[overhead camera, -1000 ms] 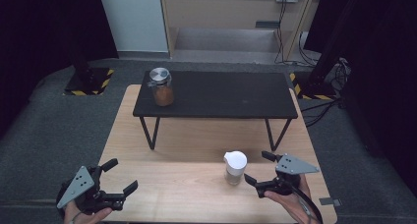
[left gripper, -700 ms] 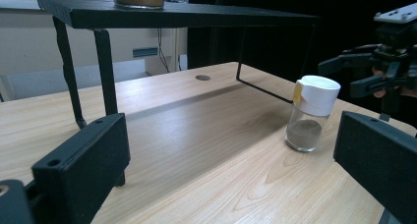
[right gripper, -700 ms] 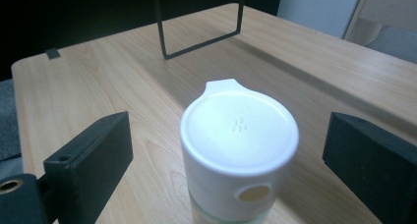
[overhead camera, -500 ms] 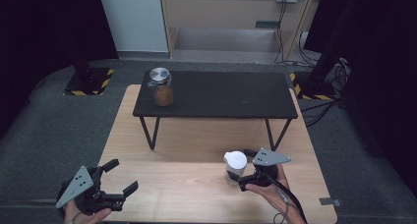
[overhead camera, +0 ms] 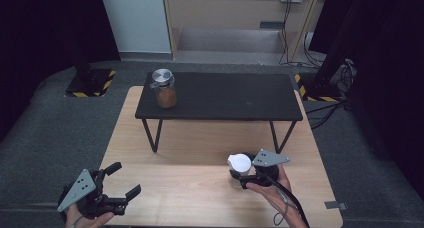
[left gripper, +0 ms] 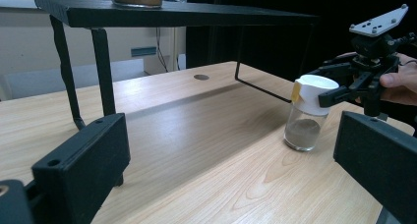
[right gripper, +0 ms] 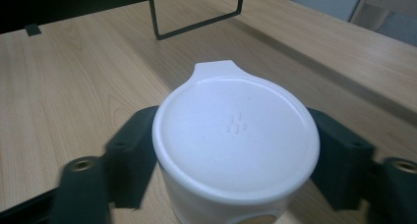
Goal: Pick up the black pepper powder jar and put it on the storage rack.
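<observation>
Currently, entries as follows.

Worktop: pale wooden worktop (overhead camera: 200, 188), carrying a low black metal stand (overhead camera: 225, 98) at its far half.

Small jar: clear glass jar (left gripper: 304, 130) with a white cap (right gripper: 236, 135), standing upright on the worktop at the near right, in front of the stand's right leg; a little brownish powder lies at its bottom. The cap has a small tab at one edge and a yellow spot on its side.

Right hand-held gripper: right hand-held gripper (overhead camera: 245, 178), held level in the person's right hand (overhead camera: 272, 195); its jaws have just been closing and now sit against either side of the white cap, gripping the jar by its top. The jar's base rests on the wood.

Left hand-held gripper: left hand-held gripper (overhead camera: 117, 185), held at the near left corner of the worktop, well apart from the jar; jaws spread wide with nothing between them, pointing across towards the jar.

Large jar: lidded glass jar (overhead camera: 164, 88) with brown contents and a silvery lid, upright on the left end of the black stand.

Floor: grey carpet (overhead camera: 60, 123) around the worktop.
</observation>
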